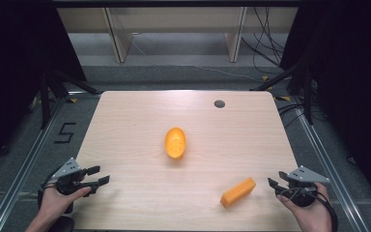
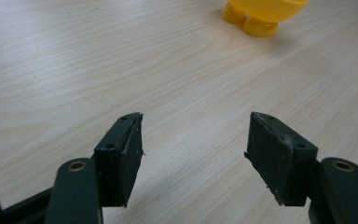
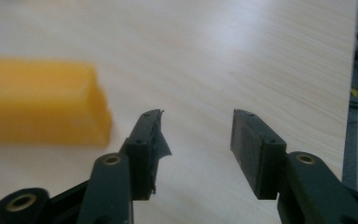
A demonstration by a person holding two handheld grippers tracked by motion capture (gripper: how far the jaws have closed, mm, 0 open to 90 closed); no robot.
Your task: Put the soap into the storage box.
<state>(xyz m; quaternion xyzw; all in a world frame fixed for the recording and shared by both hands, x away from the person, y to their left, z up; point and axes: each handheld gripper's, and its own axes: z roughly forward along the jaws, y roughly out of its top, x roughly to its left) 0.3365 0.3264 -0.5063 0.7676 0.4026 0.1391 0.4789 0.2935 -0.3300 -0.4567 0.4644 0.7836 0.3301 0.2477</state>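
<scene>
Left gripper [image 1: 99,176] wide open, empty, near-left desk [image 1: 125,121] edge | right gripper [image 1: 275,184] also open, near-right edge, just beside orange block [image 1: 238,192] | orange perforated bowl [image 1: 175,143] mid-desk | probably block first: square up across its short sides, go low

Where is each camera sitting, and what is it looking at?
High view: above the person's side, looking forward and down at the table; both hands and grippers show, left gripper, right gripper.
Left gripper view: rides the left gripper, facing the yellow bowl; open fingers.
Right gripper view: rides the right gripper, beside the orange block.
Shared: the high view also shows the bowl and block.
</scene>
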